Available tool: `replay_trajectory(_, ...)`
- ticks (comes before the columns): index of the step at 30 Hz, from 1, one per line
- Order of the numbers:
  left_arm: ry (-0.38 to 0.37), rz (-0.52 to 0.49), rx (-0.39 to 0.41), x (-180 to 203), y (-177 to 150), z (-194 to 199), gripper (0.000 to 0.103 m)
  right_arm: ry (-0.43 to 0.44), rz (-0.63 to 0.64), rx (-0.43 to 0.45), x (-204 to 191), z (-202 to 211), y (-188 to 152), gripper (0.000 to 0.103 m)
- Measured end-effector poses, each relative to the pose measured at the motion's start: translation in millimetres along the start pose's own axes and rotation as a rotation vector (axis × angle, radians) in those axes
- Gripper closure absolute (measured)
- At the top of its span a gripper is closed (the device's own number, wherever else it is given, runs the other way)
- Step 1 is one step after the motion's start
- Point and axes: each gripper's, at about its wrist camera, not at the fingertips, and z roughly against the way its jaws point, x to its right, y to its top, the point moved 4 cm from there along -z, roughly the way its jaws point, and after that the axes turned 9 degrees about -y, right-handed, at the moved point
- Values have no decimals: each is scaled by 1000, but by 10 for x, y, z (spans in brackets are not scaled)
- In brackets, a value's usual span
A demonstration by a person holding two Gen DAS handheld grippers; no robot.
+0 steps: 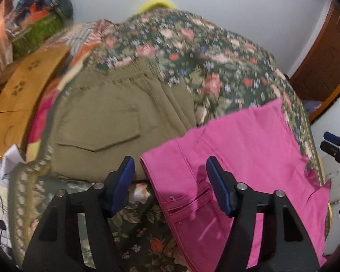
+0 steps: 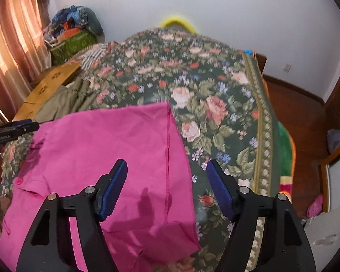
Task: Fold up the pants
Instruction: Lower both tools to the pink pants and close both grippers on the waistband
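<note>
Two open grippers (image 1: 171, 165) (image 2: 166, 168) over pink pants (image 2: 106, 149) edges.

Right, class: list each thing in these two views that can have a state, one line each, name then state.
pink pants: lying flat on the bed, partly folded, not gripped.
olive pants: folded, lying flat beside the pink pair.
floral bedspread: spread over the bed.
left gripper: open, above the pink pants' near left edge.
right gripper: open, above the pink pants' right edge.
cardboard box: flaps closed.

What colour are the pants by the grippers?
Bright pink pants, clearest in the right wrist view.
</note>
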Motion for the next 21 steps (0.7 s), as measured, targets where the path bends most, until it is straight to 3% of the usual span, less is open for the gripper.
replay_trajectory(7, -55, 11, -20, -5, -26, -209, 58, 61, 25, -21, -35, -318, 172, 35)
replay_trajectory(10, -83, 14, -18, -18, 15, -213, 75, 94, 36, -9, -86, -488, 362, 35)
replay_trajectory(12, -110, 25, -23, -30, 31, -214, 81, 102, 42, -11, -97, -650, 491, 40)
replay_trajectory(14, -124, 23, -27, -19, 40, -215, 94, 113, 42, -38, -110, -837, 587, 52)
replay_trajectory(19, -129, -6, -11, 17, 89, -167, 98, 142, 29, -92, -120, -1152, 650, 63)
replay_trajectory(21, -117, -25, -6, 30, 122, -171, 99, 143, 26, -68, -113, -1132, 654, 76)
